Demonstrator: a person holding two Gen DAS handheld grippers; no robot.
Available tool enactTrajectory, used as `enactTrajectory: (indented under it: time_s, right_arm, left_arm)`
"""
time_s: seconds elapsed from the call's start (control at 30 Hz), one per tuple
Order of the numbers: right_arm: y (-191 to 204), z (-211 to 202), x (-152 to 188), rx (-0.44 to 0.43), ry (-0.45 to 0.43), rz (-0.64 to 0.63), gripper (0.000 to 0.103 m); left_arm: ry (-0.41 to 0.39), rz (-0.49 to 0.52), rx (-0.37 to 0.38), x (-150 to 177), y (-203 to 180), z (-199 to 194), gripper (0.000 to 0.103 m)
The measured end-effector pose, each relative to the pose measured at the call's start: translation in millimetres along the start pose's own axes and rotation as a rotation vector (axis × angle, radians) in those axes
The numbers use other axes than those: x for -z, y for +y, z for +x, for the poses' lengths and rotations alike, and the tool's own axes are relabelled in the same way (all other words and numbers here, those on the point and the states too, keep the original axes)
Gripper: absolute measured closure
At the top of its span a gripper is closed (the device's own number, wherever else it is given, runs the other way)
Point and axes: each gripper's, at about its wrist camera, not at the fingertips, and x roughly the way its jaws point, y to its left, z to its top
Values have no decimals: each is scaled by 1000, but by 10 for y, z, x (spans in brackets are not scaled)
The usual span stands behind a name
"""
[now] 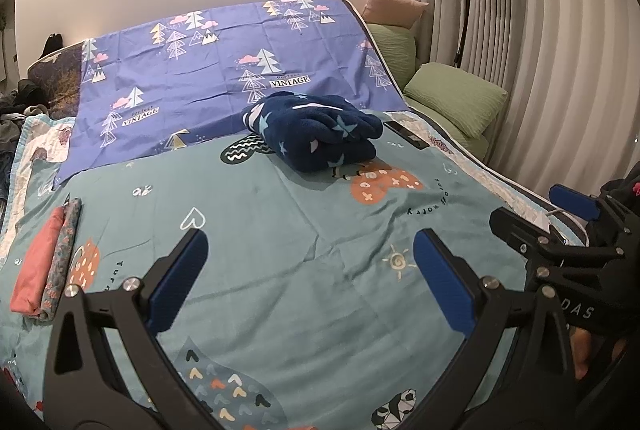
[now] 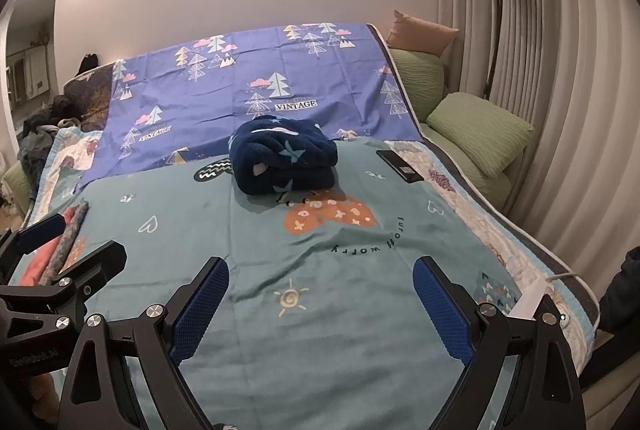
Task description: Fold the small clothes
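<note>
My left gripper [image 1: 308, 274] and right gripper [image 2: 320, 304] both released, hovering above teal sheet [image 1: 280, 230]; folded navy fleece [image 1: 316, 133] lies ahead

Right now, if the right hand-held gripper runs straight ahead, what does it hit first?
Probably the teal sheet if it dips; otherwise the folded navy fleece, dead ahead of the open right hand-held gripper. Depth is unclear.

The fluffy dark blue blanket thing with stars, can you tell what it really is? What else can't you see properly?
- Fluffy dark blue star-patterned bundle: folded over itself in both views, so its inner layers and what garment it is stay hidden.
- Pink and floral folded cloths: in the right wrist view, the left gripper covers part of them.
- Flat black phone-like object: its label is too small to read.
- Dark clothes pile: dim, tangled; single pieces indistinct.
</note>
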Motion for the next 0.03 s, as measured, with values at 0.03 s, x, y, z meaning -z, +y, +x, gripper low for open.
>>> enactTrajectory:
  time_s: [0.03]
  right_arm:
    - [-7, 3, 8, 2, 0, 0, 8]
  left_arm:
    - [0, 0, 0, -1, 0, 4, 1]
